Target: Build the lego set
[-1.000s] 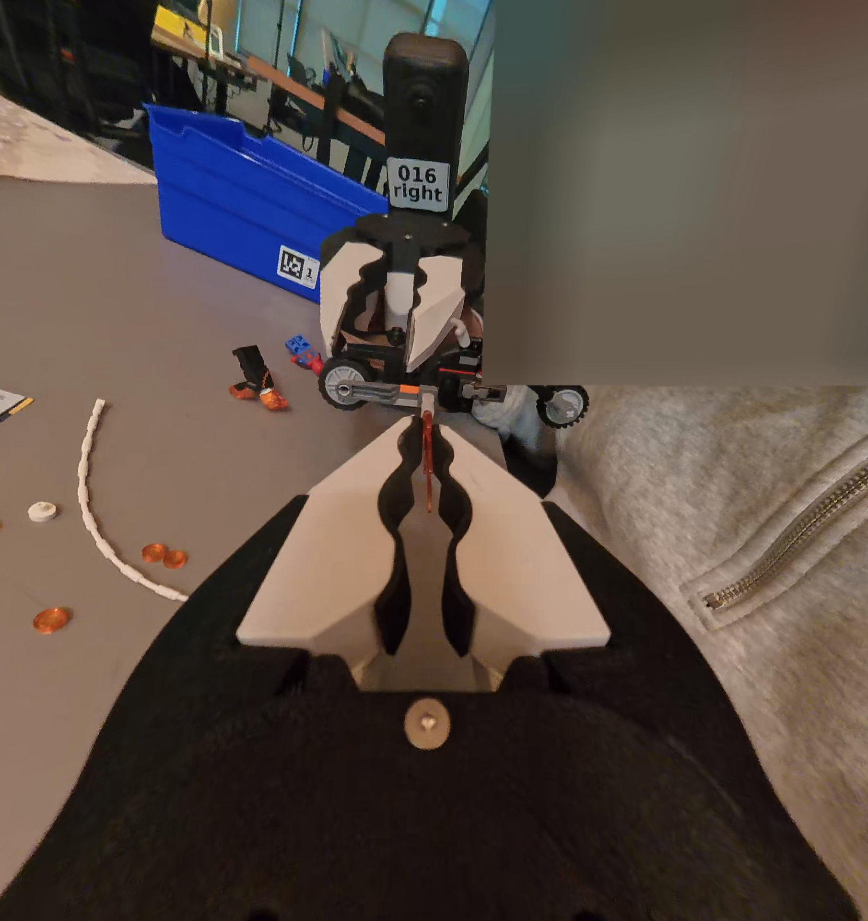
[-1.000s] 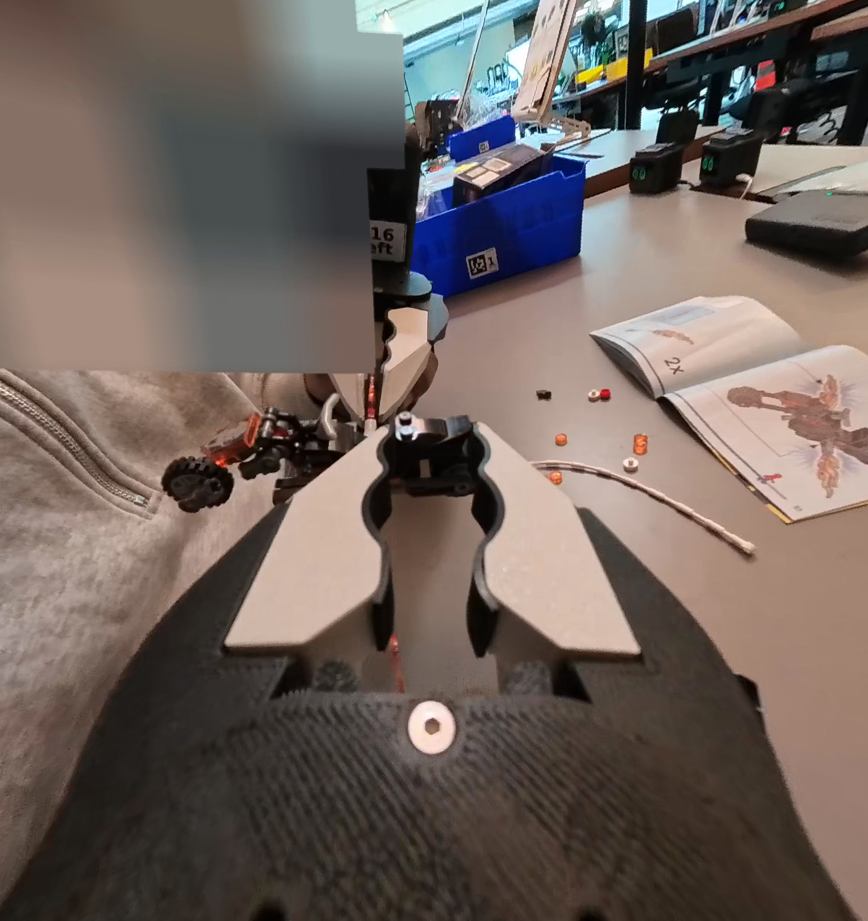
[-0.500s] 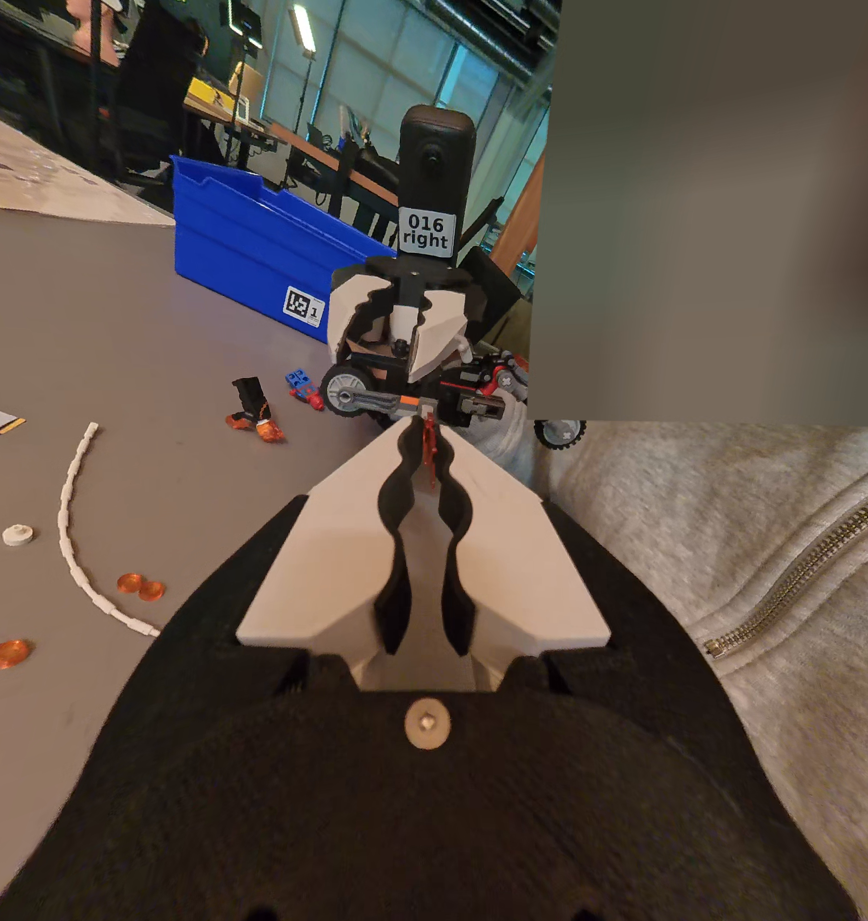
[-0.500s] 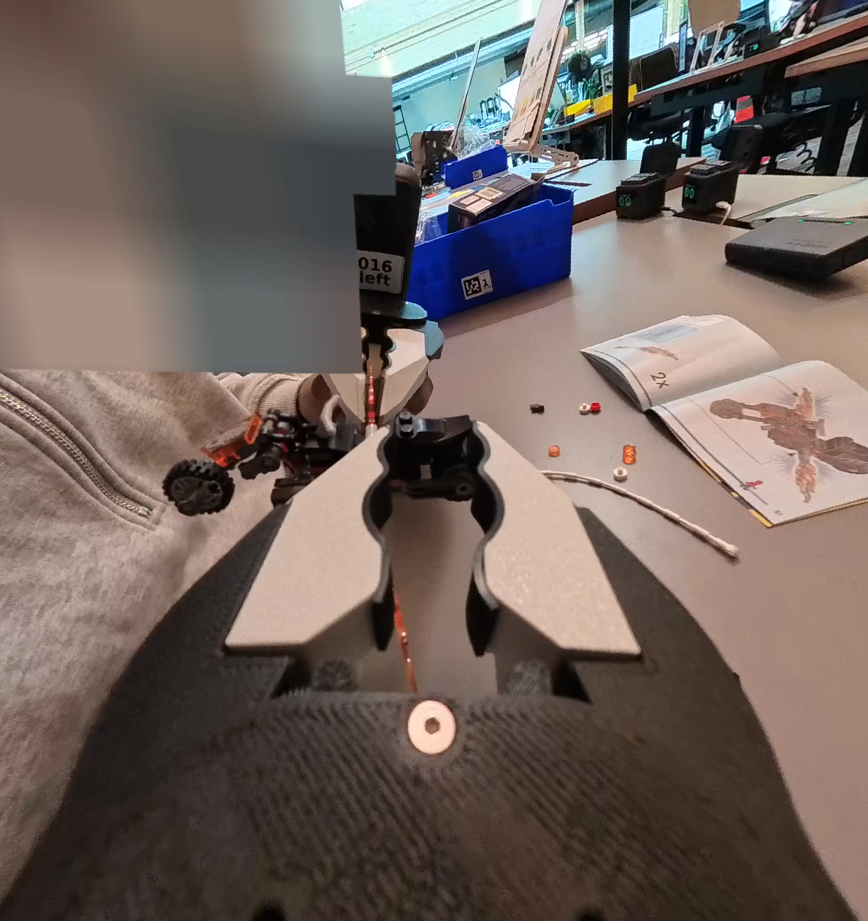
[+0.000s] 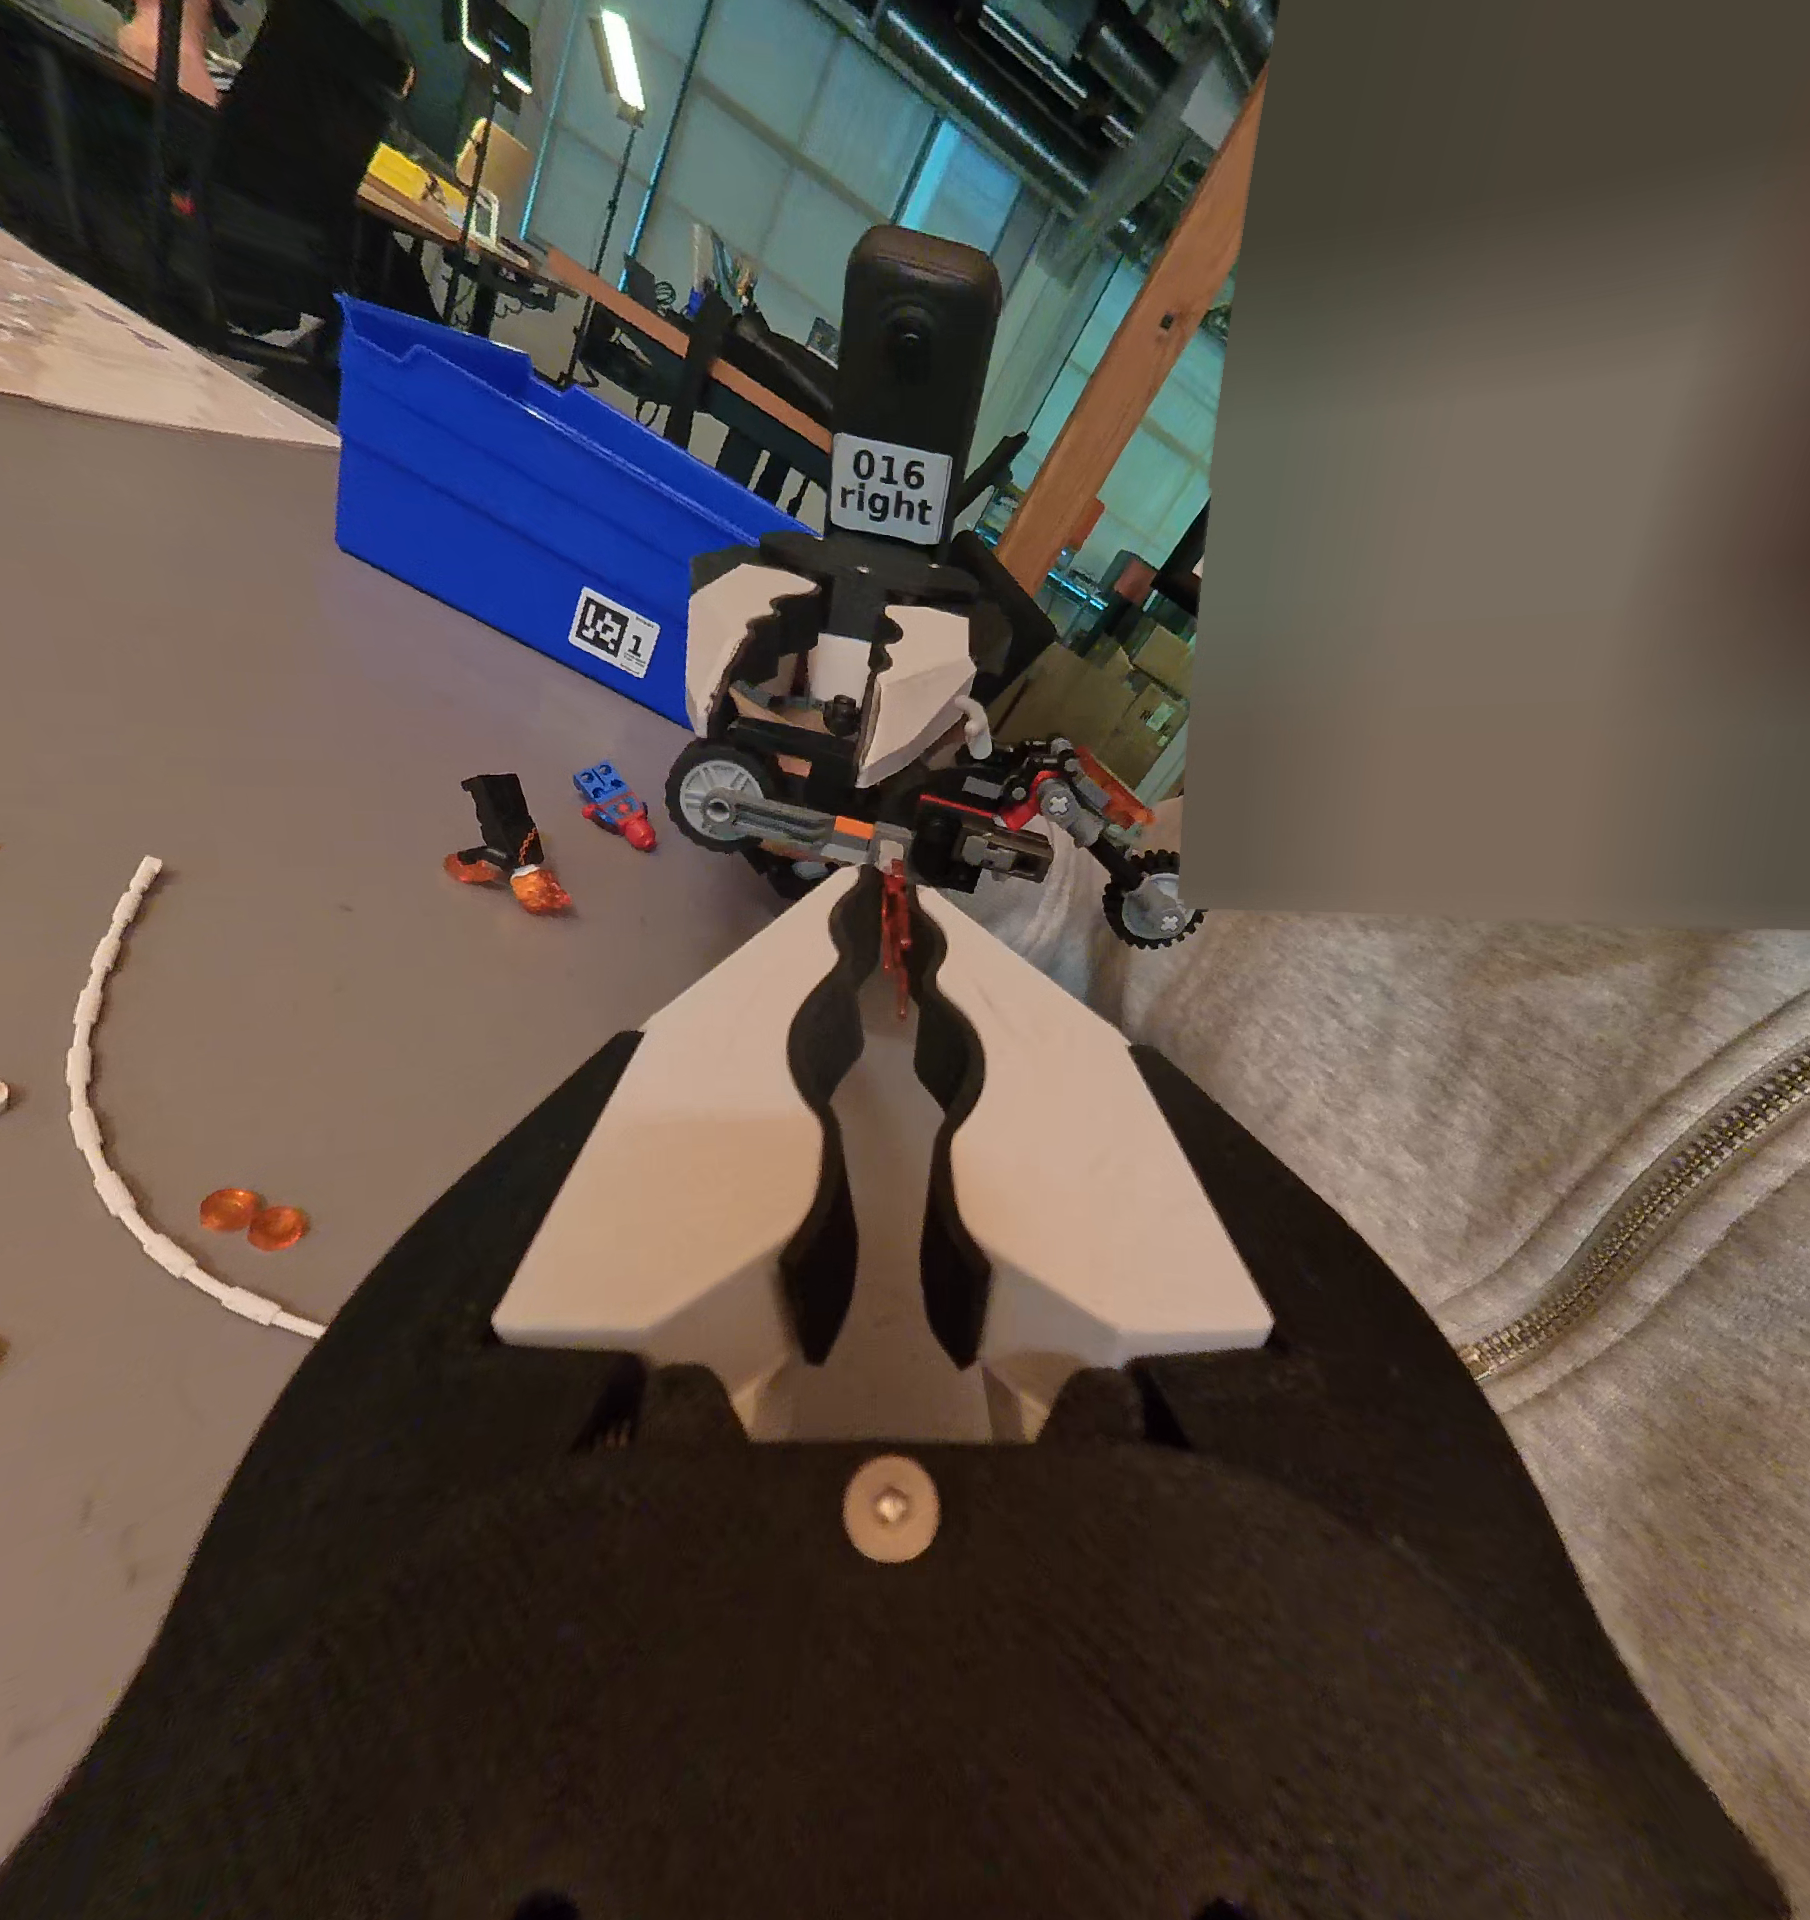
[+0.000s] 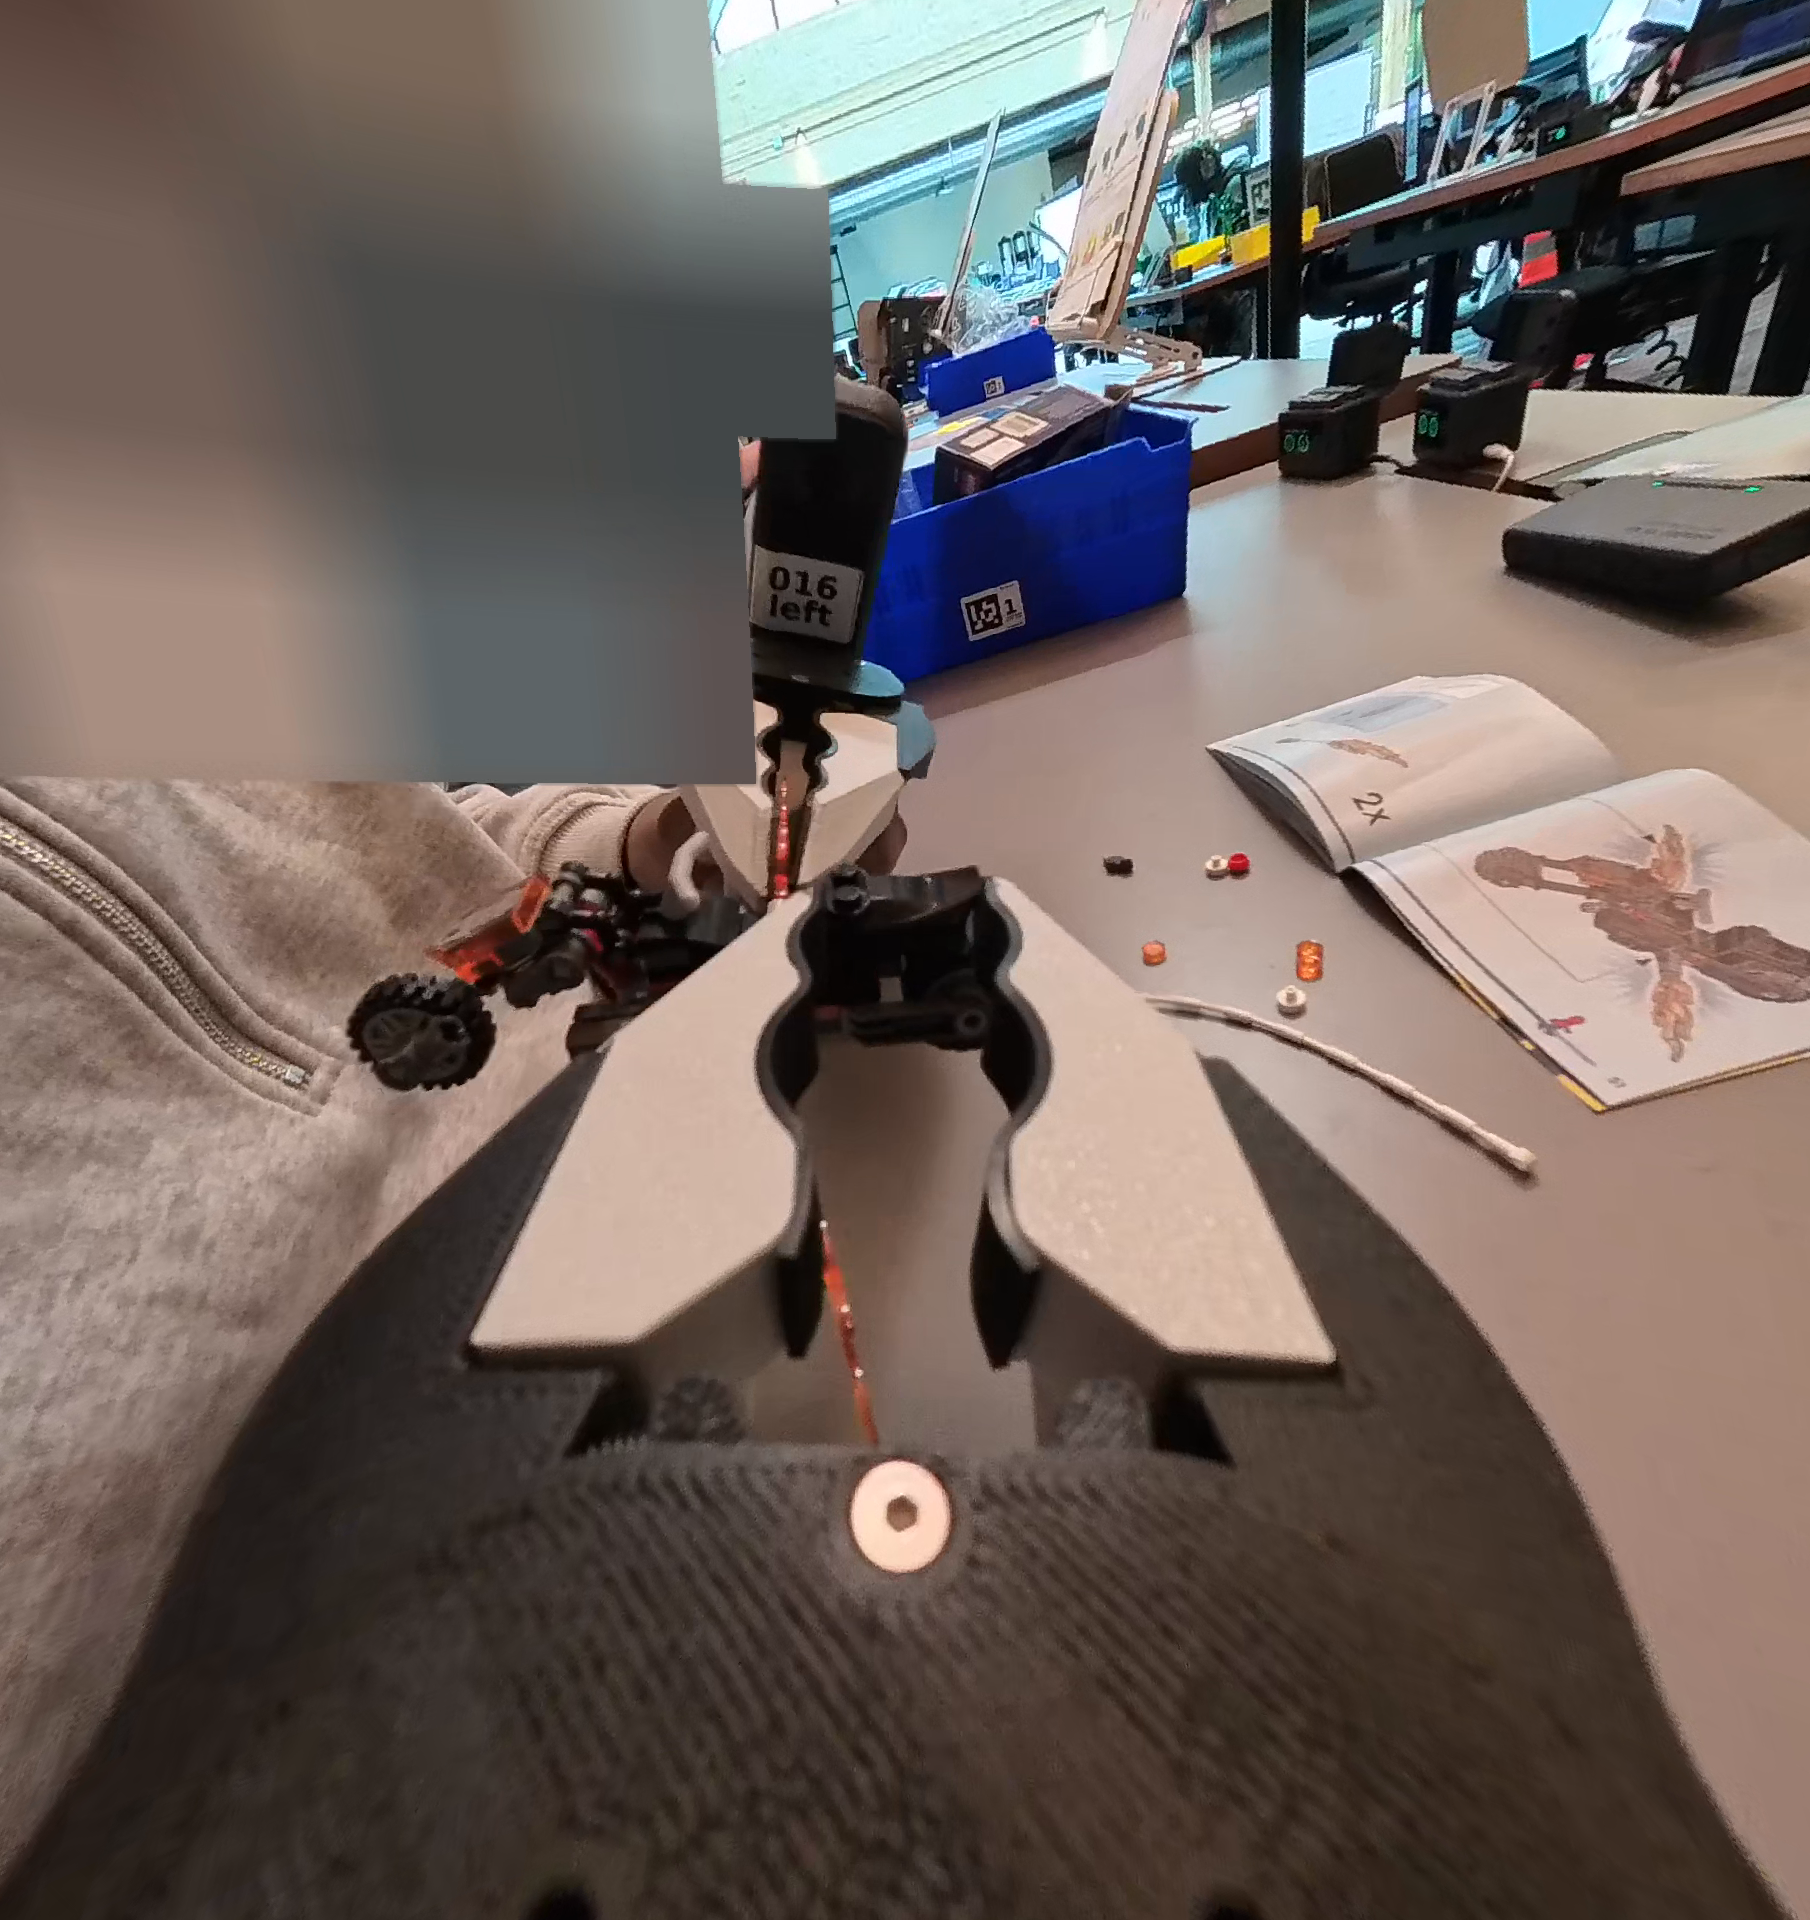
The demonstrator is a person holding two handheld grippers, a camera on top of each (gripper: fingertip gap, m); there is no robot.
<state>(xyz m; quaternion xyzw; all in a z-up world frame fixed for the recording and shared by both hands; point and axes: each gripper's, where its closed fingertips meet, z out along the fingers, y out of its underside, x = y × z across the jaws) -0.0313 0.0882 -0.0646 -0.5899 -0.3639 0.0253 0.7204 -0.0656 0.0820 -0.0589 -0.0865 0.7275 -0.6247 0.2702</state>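
Note:
A black and grey lego motorcycle [image 5: 880, 821] with spoked wheels is held up off the table. My right gripper [image 6: 890, 914] is shut on its black body [image 6: 911, 935]; it also shows in the left wrist view [image 5: 839, 707]. My left gripper [image 5: 885, 894] is shut on a thin red translucent piece [image 5: 896, 935], with the tip of the piece touching the grey bar on the bike's side. In the right wrist view the left gripper [image 6: 787, 831] sits just behind the bike with the red piece [image 6: 781, 842] between its fingers.
On the grey table lie a white chain [image 5: 101, 1091], orange round studs [image 5: 252, 1216], black minifigure legs with flames [image 5: 506, 842] and a small blue-red piece [image 5: 610, 795]. A blue bin [image 5: 485, 509] stands behind them. An open instruction booklet [image 6: 1503, 883] lies at the right. A person's grey sweatshirt [image 5: 1503, 1195] is close by. Left tips to right tips: about 4 centimetres.
Both grippers have risen slightly with the motorcycle, and the views tilt upward. The bike's front wheel now shows more. The red piece stays at the bike's side bar.

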